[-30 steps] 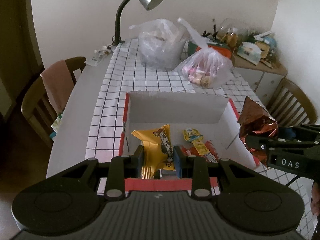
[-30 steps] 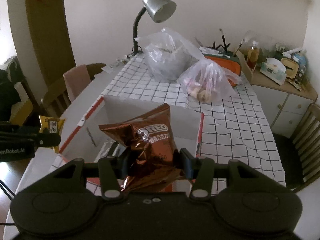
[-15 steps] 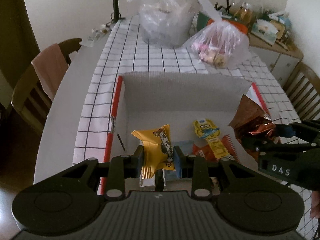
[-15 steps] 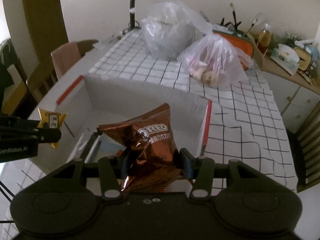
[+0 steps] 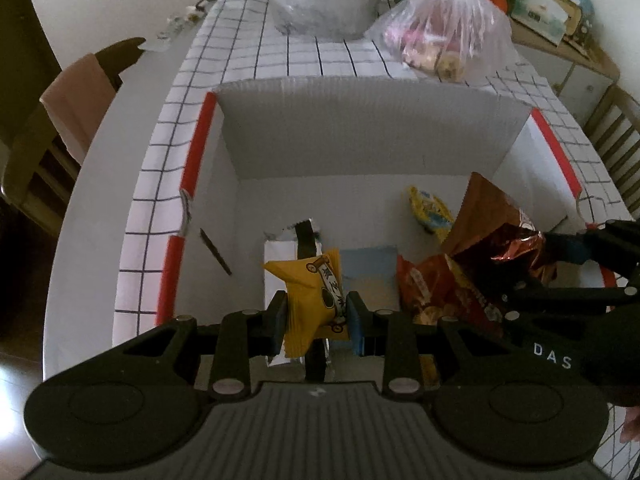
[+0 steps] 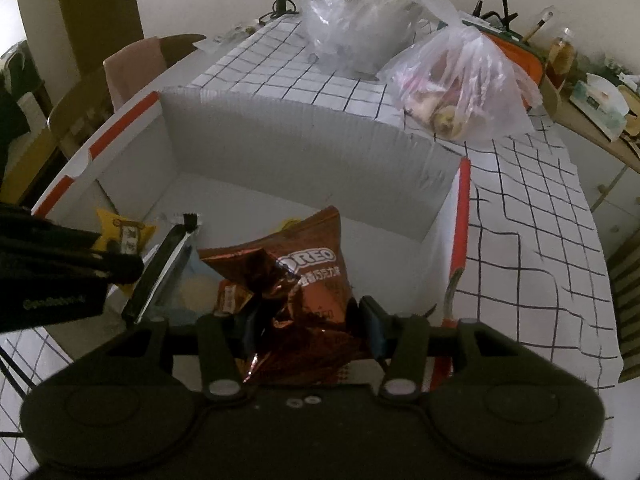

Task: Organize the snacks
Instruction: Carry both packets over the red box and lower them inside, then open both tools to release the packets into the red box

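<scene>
1. A small yellow snack packet [image 5: 314,300] is held pinched between the jaws of the left gripper [image 5: 316,316], low in the centre of the left wrist frame.
2. A crumpled copper-brown Oreo bag [image 6: 296,300] is clamped by the right gripper [image 6: 304,324], in the lower centre of the right wrist frame; the same bag appears at the right edge of the left wrist frame.
3. Both held snacks hang over the open white cardboard box [image 5: 360,132], whose red-edged side flaps run up the left and right of each frame.
4. On the box floor, directly beneath and ahead of the grippers, a red snack bag [image 5: 444,296], a yellow-and-blue packet [image 5: 430,210] and a silver-and-black wrapper [image 5: 294,240] already lie.
5. The deciding relation is judged to be vertical: the box floor lies straight below both packets, with bare floor towards the far wall, in the upper middle of the frame.
6. The yellow packet's long axis stands roughly upright, tilted slightly leftward; the Oreo bag's runs upward away from its jaws.
7. Neither gripper can be called nearer to the floor; both are judged ready for release.
</scene>
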